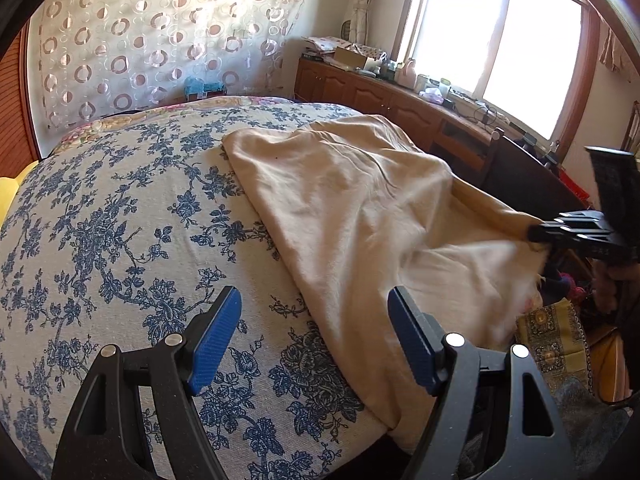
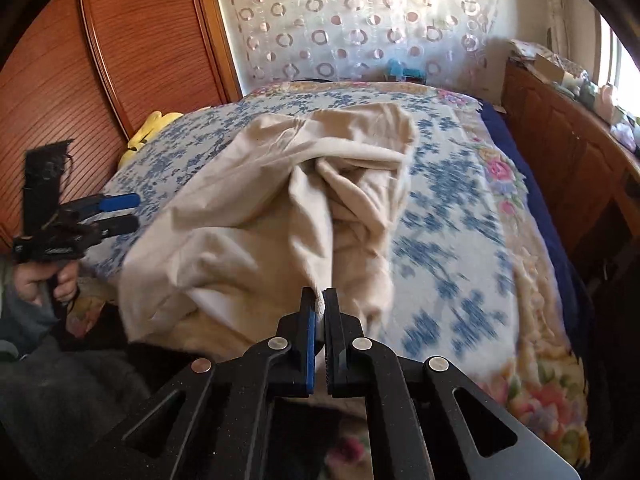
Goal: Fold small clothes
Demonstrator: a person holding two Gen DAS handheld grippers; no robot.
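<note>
No legible text, label, brand, number or sign in either view. Items on wooden counter (image 1: 372, 88) under window too small and overexposed to read any printing. Curtain (image 1: 160, 40) carries ring pattern only, no lettering. Bedspread (image 2: 460, 208) shows blue floral print, no writing. Left gripper (image 2: 132, 212) body shows faint pale marks in right wrist view, too blurred to read.

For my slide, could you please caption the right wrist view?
Right gripper shut on cream garment over floral bedspread.
</note>
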